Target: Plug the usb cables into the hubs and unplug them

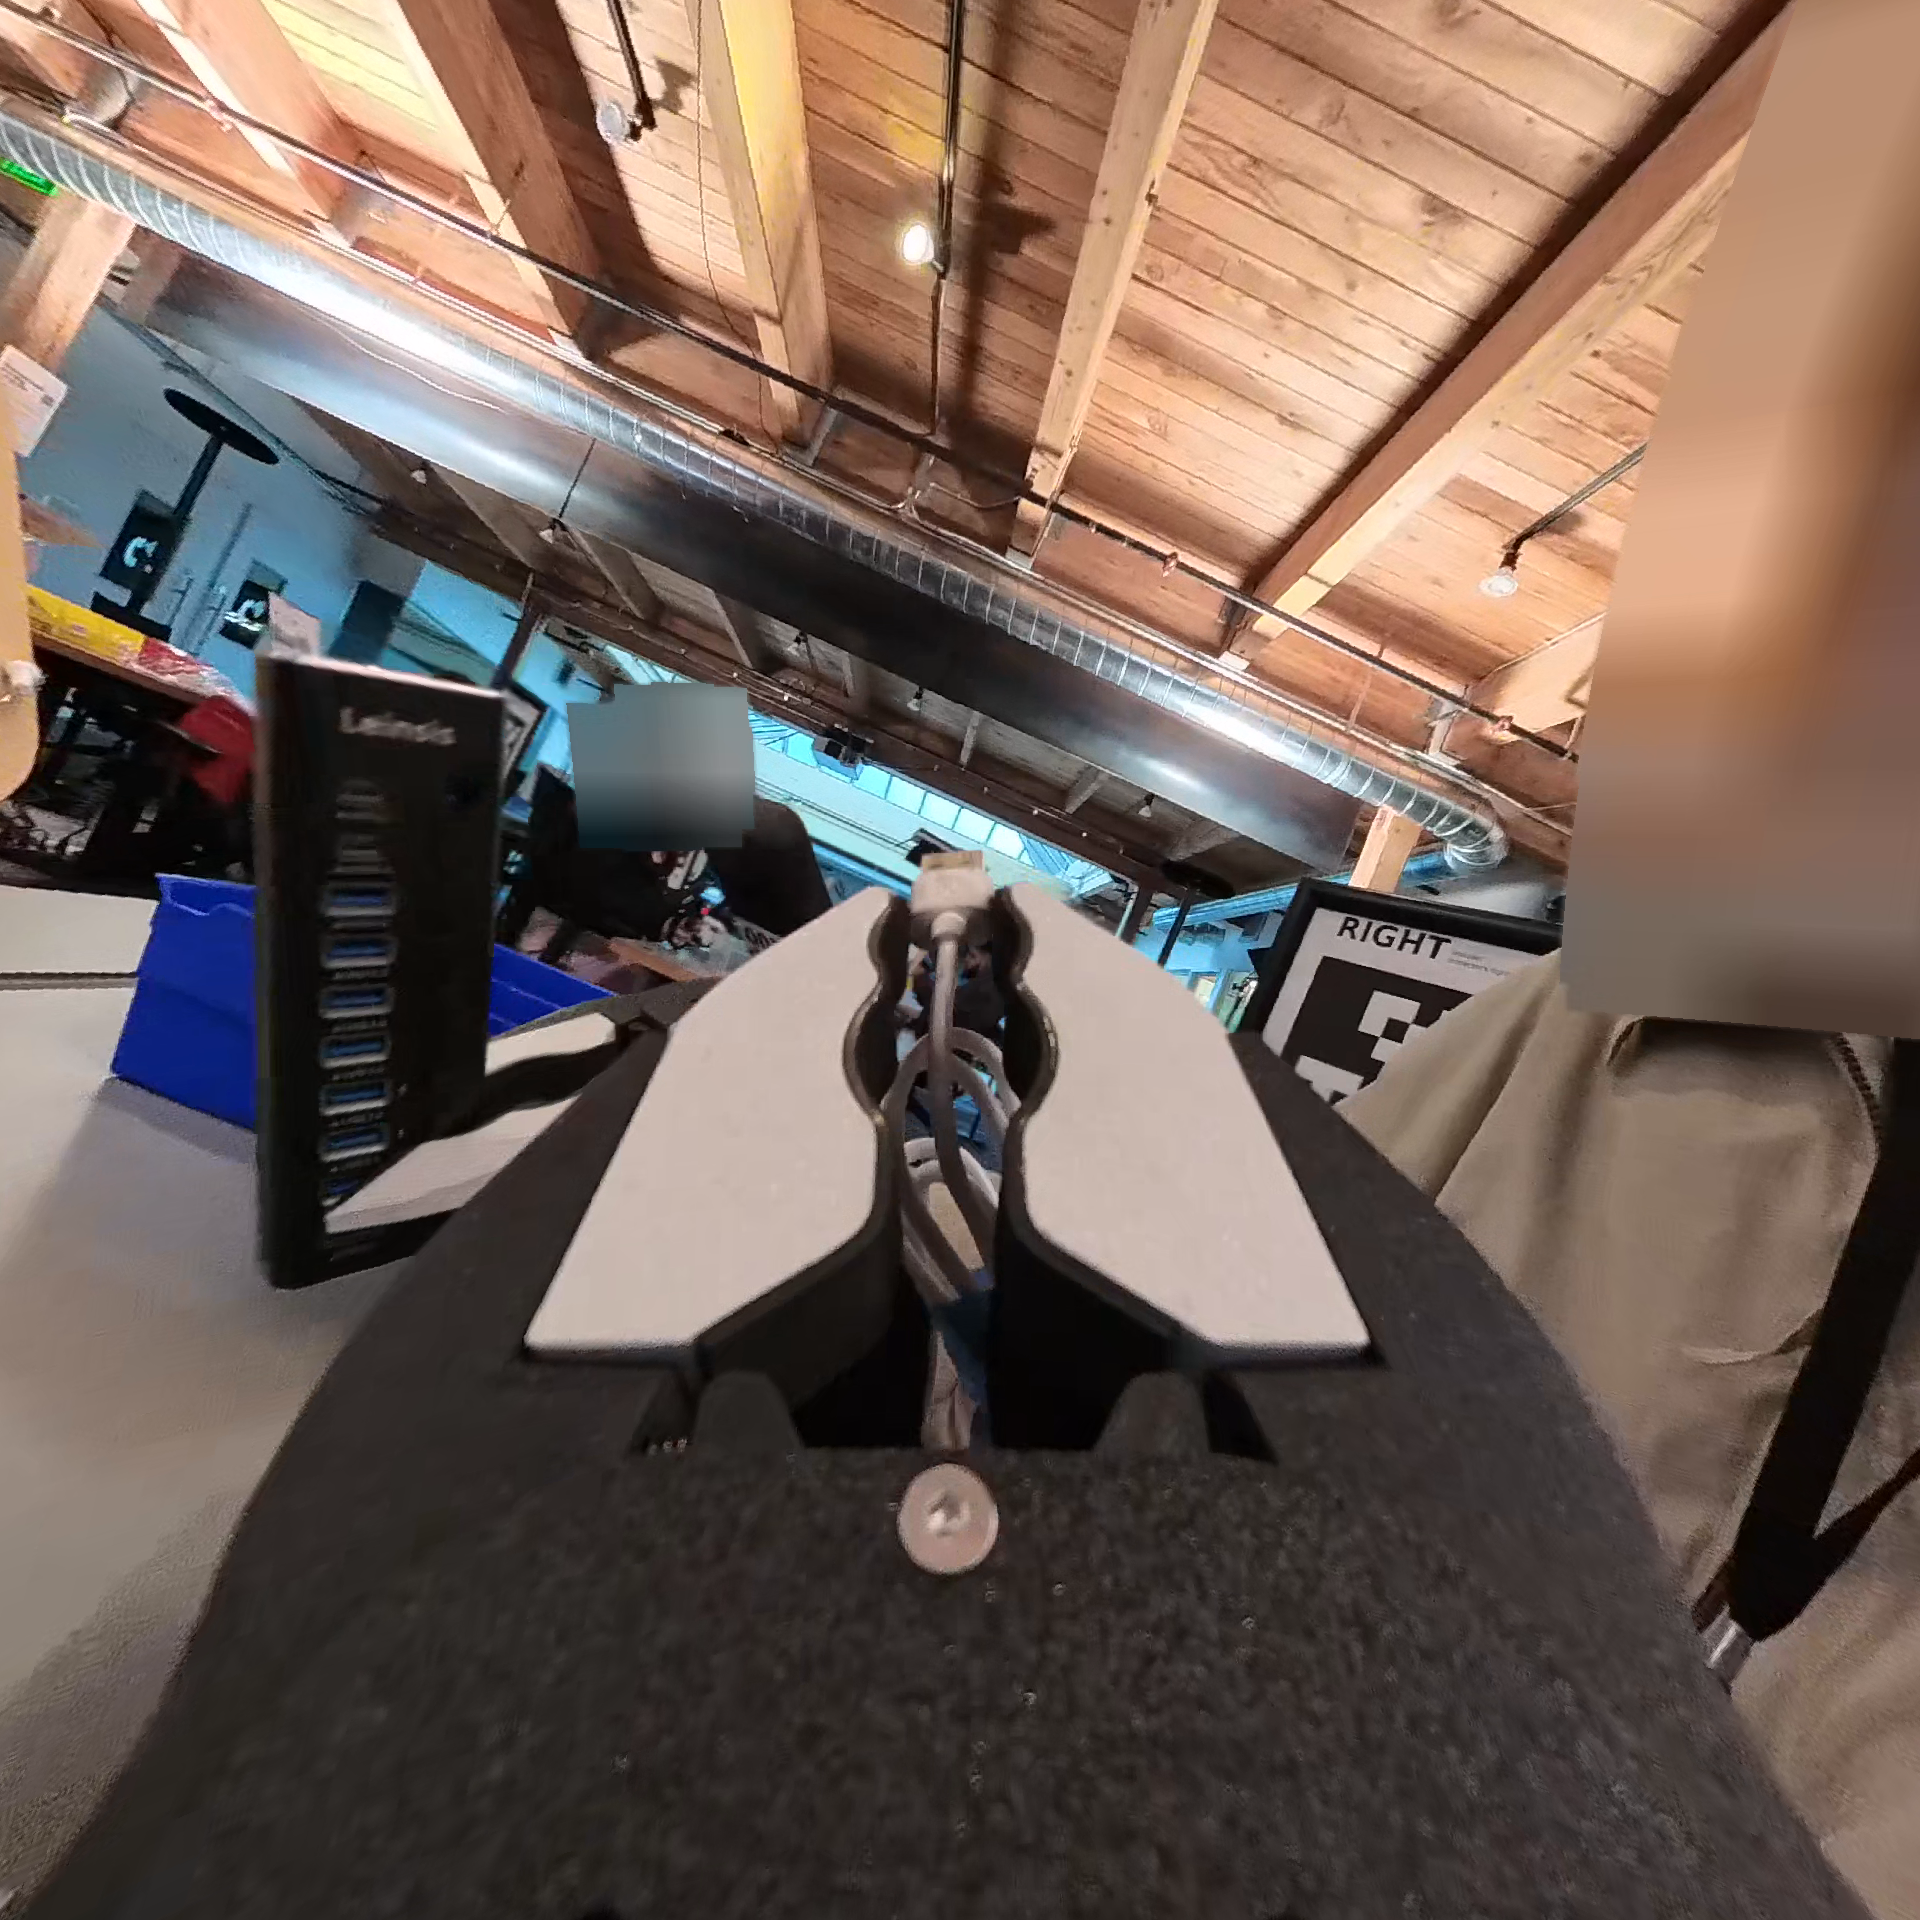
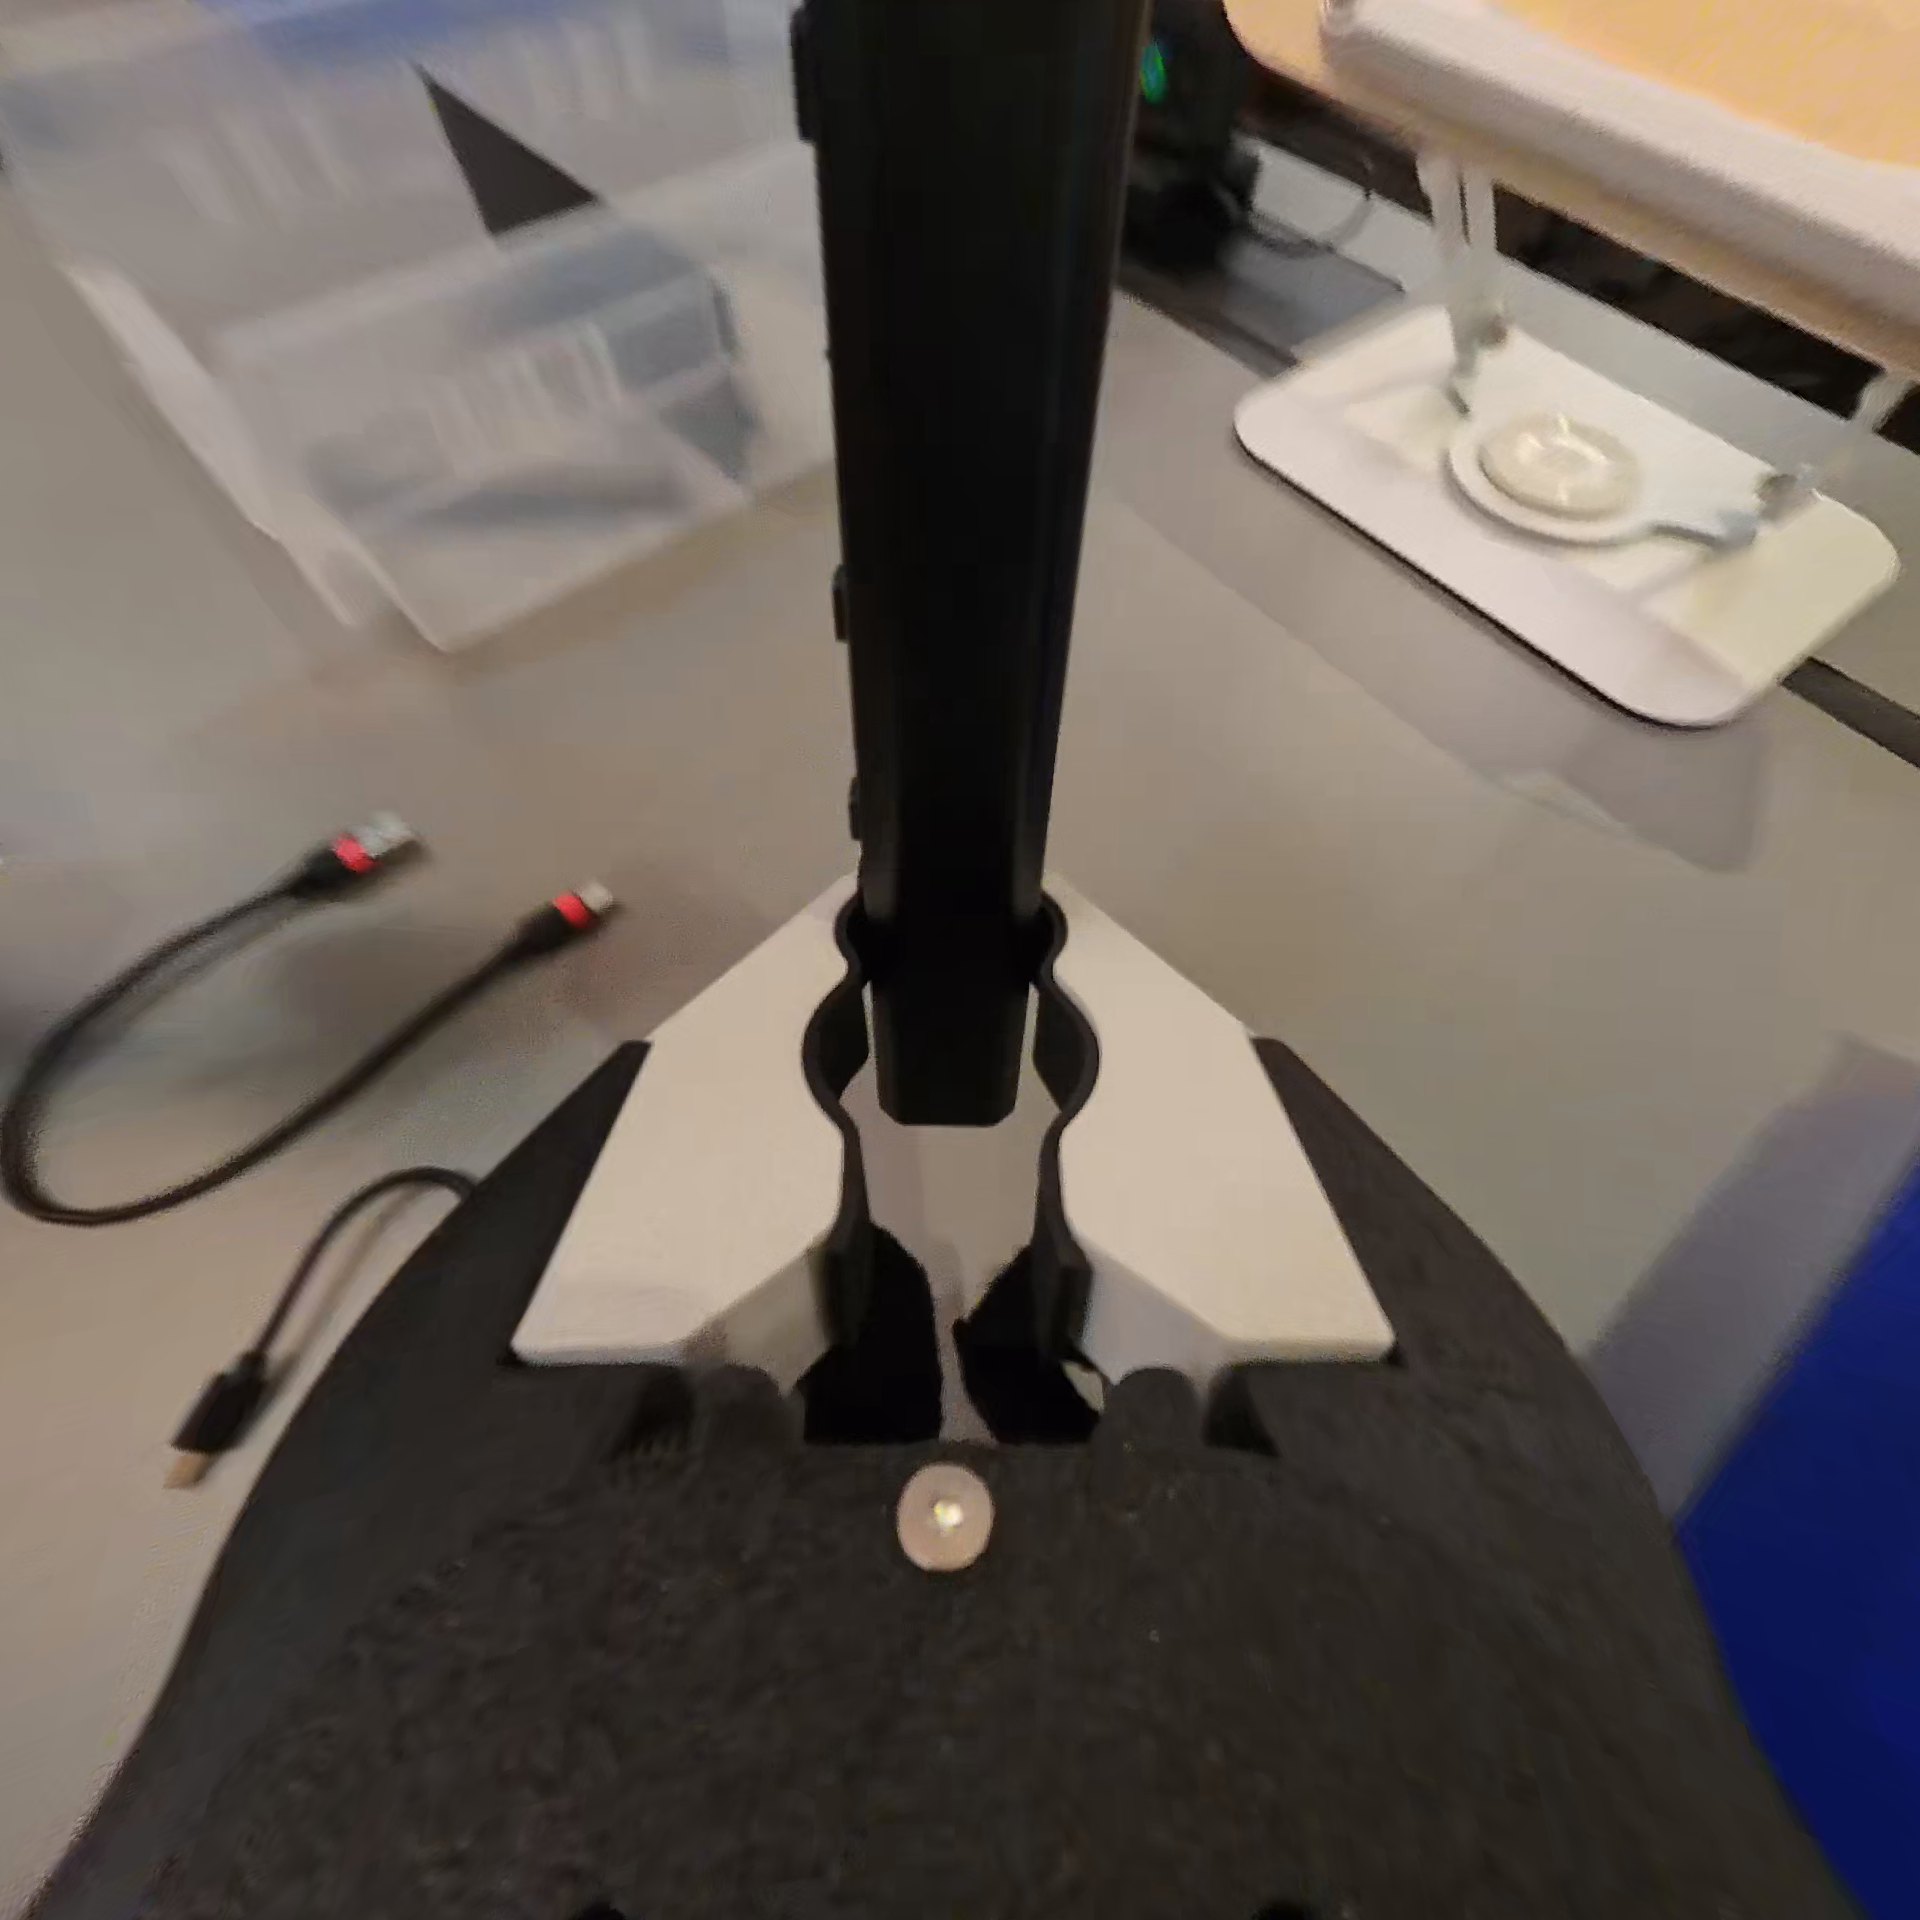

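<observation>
Left tongs (image 1: 948,904): clenched on a white USB cable (image 1: 940,997) just behind its plug (image 1: 948,871) — metal tip pokes out past the fingertips, pointing up and away, plugged into nothing
White cable slack: loops bunch between the fingers and run back toward the wrist; soft, light, springy, so I judge only the moulded plug body is worth gripping, never the cord
Right tongs (image 2: 951,935): clamped on the lower end of the black hub (image 2: 966,468), which stands up out of the wavy grip notches
Hub: long rigid slab, matte black plastic, probably light but top-heavy when held by one end; in the left wrist view the hub (image 1: 374,966) shows its column of blue-lined ports facing my cable
Grip advice: I would keep hold low on the hub's narrow sides — the smooth casing may twist when the plug pushes in
Bench (image 2: 1299,987): smooth pale grey, slightly glossy
Spare cables: black cable with red-banded plugs (image 2: 260,1029) and a thin black cable (image 2: 312,1278) lie loose at left
Farther off: blurred clear plastic bin (image 2: 416,364), white stand base (image 2: 1558,540), blue bin (image 1: 197,1008)
</observation>
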